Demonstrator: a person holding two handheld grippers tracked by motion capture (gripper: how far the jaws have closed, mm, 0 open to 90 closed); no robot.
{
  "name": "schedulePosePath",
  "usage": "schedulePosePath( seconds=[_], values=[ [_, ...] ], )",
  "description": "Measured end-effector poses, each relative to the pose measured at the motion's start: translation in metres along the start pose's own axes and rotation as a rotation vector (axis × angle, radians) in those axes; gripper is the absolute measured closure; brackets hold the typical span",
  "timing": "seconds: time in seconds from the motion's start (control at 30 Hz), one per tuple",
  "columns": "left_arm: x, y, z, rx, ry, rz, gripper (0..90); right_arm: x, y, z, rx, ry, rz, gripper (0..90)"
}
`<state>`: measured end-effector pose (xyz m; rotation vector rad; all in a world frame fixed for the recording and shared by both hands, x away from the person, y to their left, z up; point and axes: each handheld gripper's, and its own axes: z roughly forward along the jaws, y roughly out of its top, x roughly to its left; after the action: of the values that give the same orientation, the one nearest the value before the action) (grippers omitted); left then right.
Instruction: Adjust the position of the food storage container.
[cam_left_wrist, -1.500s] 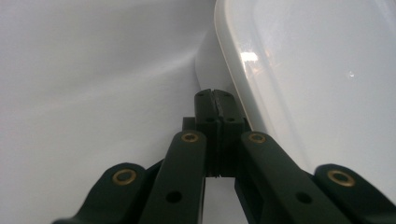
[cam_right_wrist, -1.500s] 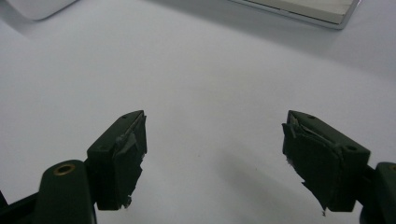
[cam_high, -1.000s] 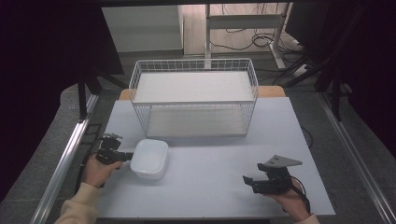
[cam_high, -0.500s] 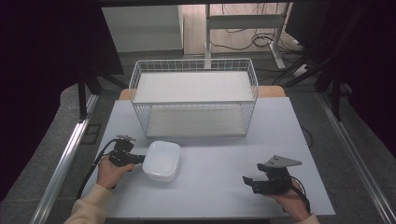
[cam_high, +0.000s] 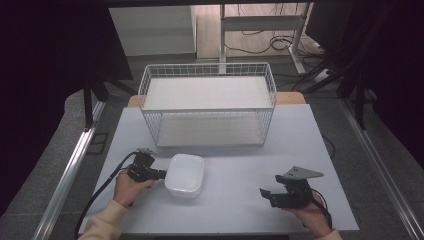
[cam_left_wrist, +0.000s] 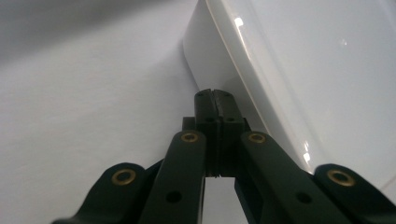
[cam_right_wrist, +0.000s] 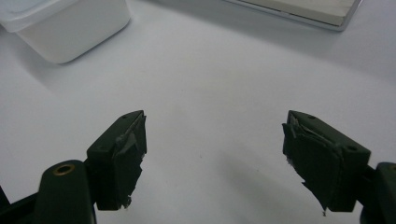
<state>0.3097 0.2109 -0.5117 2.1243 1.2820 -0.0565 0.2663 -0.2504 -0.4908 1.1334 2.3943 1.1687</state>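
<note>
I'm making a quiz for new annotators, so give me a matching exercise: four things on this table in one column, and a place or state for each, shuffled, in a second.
Things:
1. left gripper
2. right gripper
3. white lidded container
4. wire basket

Places or states:
A. at the far side of the table
B. jaws spread wide above bare tabletop
C. jaws closed, tips at the side of the container
D. between the two grippers, nearer the left one

Pairs: 1-C, 2-B, 3-D, 4-A

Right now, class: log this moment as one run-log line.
left tool: shut, against white tub | right tool: open, over bare table | basket: behind tub
</note>
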Motion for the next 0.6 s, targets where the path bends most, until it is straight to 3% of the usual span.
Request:
schedulePosePath(
  seconds=[0.2,0.27,0.47,0.53,0.57,0.6],
  values=[
    [-0.012,0.001,0.008,0.013,-0.018,0.018,90.0,0.0,0.0,0.0,0.0,-0.001,-0.003,21.6],
    [-0.015,0.001,0.011,0.016,-0.048,0.013,90.0,0.001,0.0,-0.001,-0.001,-0.001,-0.003,21.6],
    [-0.027,0.003,0.017,0.017,-0.054,0.037,90.0,0.001,0.0,0.0,0.001,-0.001,-0.002,21.6],
    [-0.031,0.004,0.02,0.016,-0.083,0.032,90.0,0.001,0.0,0.0,0.001,-0.001,-0.004,21.6],
    [-0.033,0.003,0.024,0.017,-0.123,0.021,90.0,0.0,0.0,0.0,0.003,-0.002,-0.004,21.6],
    [-0.034,0.003,0.026,0.019,-0.121,0.025,90.0,0.0,0.0,0.0,0.0,-0.002,-0.004,21.6]
  ],
)
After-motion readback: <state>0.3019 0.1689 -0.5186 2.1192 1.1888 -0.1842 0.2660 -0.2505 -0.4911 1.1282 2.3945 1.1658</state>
